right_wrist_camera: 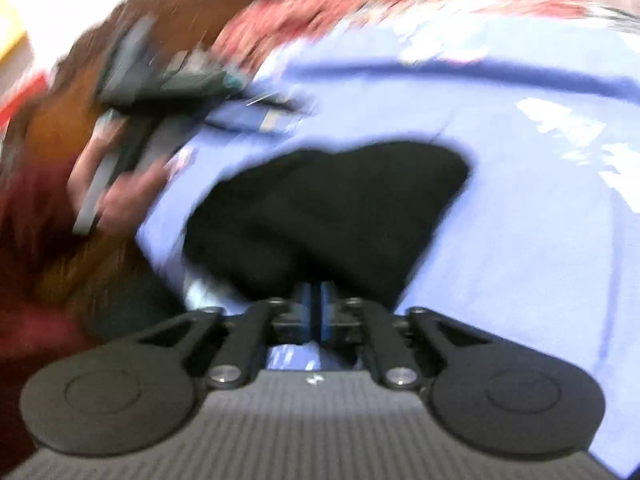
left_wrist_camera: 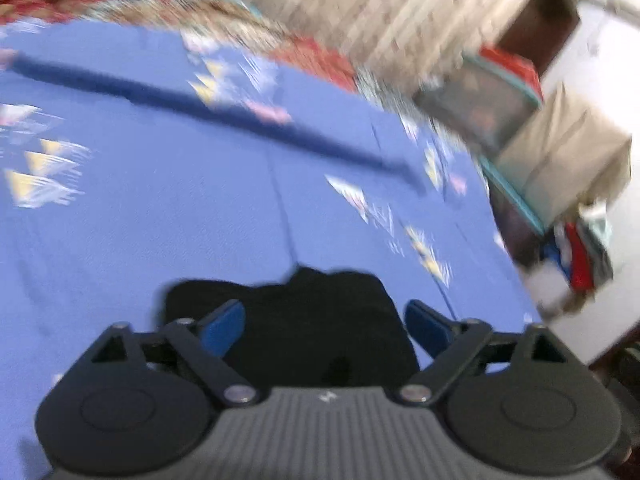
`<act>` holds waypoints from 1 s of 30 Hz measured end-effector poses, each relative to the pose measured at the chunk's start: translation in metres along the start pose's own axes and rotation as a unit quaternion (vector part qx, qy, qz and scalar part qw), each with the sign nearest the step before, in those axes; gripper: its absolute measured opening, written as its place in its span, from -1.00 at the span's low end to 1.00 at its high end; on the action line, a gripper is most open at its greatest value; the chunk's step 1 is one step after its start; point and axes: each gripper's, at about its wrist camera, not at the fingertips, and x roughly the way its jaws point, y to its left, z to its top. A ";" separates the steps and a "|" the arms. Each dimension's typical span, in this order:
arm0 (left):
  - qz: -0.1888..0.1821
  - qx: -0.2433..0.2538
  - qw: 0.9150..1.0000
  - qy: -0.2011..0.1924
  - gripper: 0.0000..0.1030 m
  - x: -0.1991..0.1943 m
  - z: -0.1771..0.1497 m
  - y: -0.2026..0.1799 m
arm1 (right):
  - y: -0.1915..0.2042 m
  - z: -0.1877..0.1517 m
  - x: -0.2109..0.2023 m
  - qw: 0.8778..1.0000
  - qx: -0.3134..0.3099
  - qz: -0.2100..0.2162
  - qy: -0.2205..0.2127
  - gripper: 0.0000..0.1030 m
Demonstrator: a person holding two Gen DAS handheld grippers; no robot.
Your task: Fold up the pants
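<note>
The black pants (right_wrist_camera: 328,216) lie as a compact, soft, matte bundle at the centre of the right view, on a smooth blue printed bedsheet (left_wrist_camera: 160,200), apparently already folded. The left gripper (left_wrist_camera: 325,324) has fingers spread wide, nothing between them. The right gripper (right_wrist_camera: 320,304) shows fingers nearly together at the pants' near edge; grip unclear.

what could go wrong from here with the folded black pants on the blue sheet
1. The right hand-held gripper has its jaws nearly together at the near edge of the black pants; whether it pinches cloth is unclear, and pulling away could drag the fold open.
2. The left hand-held gripper hangs wide open over the pants; dropping could snag a layer.
3. The blue sheet could bunch underneath.
</note>
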 end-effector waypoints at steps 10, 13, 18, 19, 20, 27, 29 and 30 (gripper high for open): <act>-0.009 -0.163 0.983 0.085 1.00 0.008 -0.048 0.083 | -0.052 -0.020 0.049 0.968 0.245 0.015 -0.045 0.70; -0.057 -0.182 0.974 0.118 1.00 0.037 -0.063 0.085 | -0.063 -0.011 0.061 0.959 0.278 0.035 -0.048 0.72; -0.077 -0.155 0.981 0.087 0.80 0.053 -0.067 0.075 | -0.066 -0.012 0.068 0.935 0.332 0.096 -0.077 0.62; -0.080 -0.163 0.979 0.091 0.72 0.054 -0.065 0.073 | -0.061 -0.007 0.072 0.934 0.333 0.106 -0.072 0.58; -0.076 -0.168 0.978 0.095 0.61 0.055 -0.061 0.071 | -0.055 -0.003 0.073 0.936 0.329 0.104 -0.070 0.37; -0.114 -0.075 0.991 0.017 0.44 0.037 0.018 0.029 | -0.033 0.061 0.043 0.962 0.221 0.109 -0.120 -0.01; -0.119 -0.050 0.992 -0.013 0.44 0.043 0.047 0.024 | -0.038 0.094 0.041 0.965 0.186 0.104 -0.154 -0.01; -0.118 -0.041 0.992 -0.024 0.44 0.050 0.064 0.022 | -0.042 0.110 0.042 0.967 0.166 0.099 -0.168 -0.01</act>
